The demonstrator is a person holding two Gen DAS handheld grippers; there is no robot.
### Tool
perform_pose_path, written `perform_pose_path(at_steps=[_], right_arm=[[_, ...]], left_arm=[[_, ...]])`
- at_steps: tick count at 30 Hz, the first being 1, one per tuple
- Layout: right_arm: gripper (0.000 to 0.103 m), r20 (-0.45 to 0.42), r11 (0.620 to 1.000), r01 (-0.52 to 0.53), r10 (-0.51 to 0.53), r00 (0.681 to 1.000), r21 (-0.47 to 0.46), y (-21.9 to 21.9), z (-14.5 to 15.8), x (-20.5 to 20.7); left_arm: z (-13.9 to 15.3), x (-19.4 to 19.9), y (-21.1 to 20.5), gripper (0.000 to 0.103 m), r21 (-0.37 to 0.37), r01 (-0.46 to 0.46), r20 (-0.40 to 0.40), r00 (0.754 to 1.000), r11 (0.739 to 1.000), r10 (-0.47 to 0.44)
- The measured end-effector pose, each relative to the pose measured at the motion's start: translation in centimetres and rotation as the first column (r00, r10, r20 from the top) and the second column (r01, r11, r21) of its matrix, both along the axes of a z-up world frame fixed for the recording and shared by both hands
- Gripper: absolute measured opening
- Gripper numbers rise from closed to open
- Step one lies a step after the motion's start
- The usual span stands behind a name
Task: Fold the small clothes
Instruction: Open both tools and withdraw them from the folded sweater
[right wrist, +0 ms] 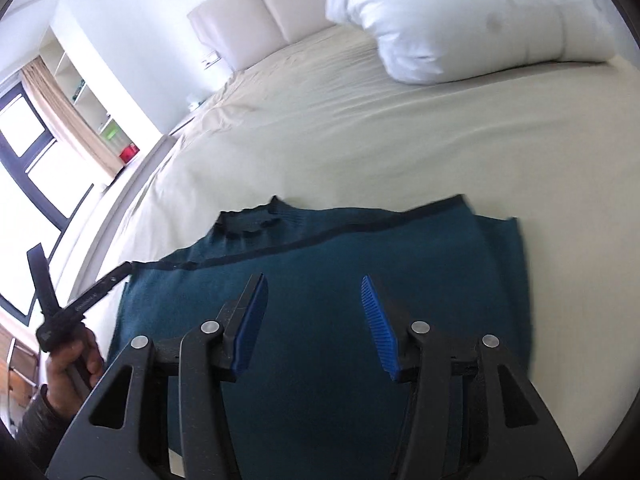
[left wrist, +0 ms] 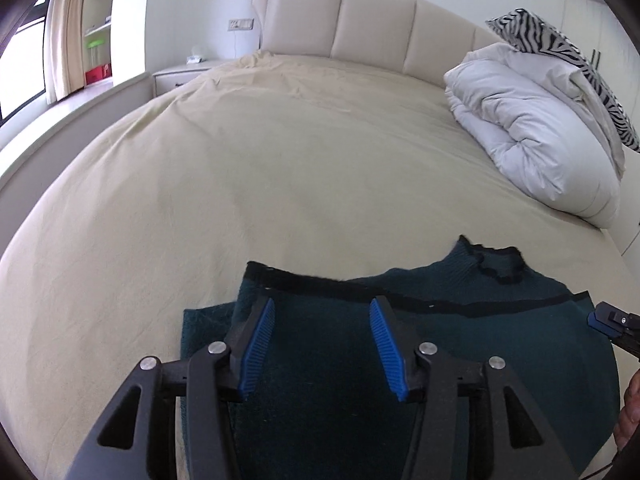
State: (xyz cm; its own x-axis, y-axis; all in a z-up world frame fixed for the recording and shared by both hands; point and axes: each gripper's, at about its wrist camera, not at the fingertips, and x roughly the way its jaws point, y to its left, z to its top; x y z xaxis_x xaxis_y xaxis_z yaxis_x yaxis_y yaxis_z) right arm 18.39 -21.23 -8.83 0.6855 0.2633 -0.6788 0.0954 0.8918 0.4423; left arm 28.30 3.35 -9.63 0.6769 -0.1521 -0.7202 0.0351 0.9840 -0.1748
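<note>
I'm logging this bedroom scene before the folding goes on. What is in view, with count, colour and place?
sweater: one, dark teal with black trim, flat on the near part of the bed
bed sheet: one, beige, covering the bed
headboard: one, cream, padded, far end
duvet: one, white, bundled at far right
zebra-print pillow: one, black and white, on the duvet
nightstand: one, pale, far left
left gripper: open, above the sweater
right gripper: open, above the sweater

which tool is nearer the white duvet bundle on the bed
Right. The right tool hangs over the sweater's end that lies toward the duvet; the left tool is over the sweater's opposite end, farther from it.
</note>
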Motion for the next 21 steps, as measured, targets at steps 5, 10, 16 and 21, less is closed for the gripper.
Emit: perform_pose_path(at_steps=[5,10,16,21], right_arm=[[0.043,-0.1,0.989,0.05,-0.036,0.994,0.142,-0.5,-4.8,6.3],[0.002,-0.053,0.932,0.212,-0.206,0.977,0.294,-7.0,-8.5,4.4],[0.008,-0.021,0.822,0.413,-0.441,0.897,0.392,-14.3,-9.5,-0.2],[0.015,0.016,0.882,0.399,-0.416,0.909,0.251,-12.4,-5.8,-2.7]], left_arm=[[-1.7,0.2,2.1,0.053,-0.128,0.016,-0.001,1.0,0.992,-0.016],[-2.1,0.6,3.4,0.052,-0.225,0.017,0.011,1.0,0.974,-0.015],[-2.0,0.2,5.8,0.039,-0.344,-0.031,-0.027,0.999,0.938,0.023],[1.9,-5.2,4.8,0.057,-0.276,-0.024,0.049,0.998,0.961,0.039]])
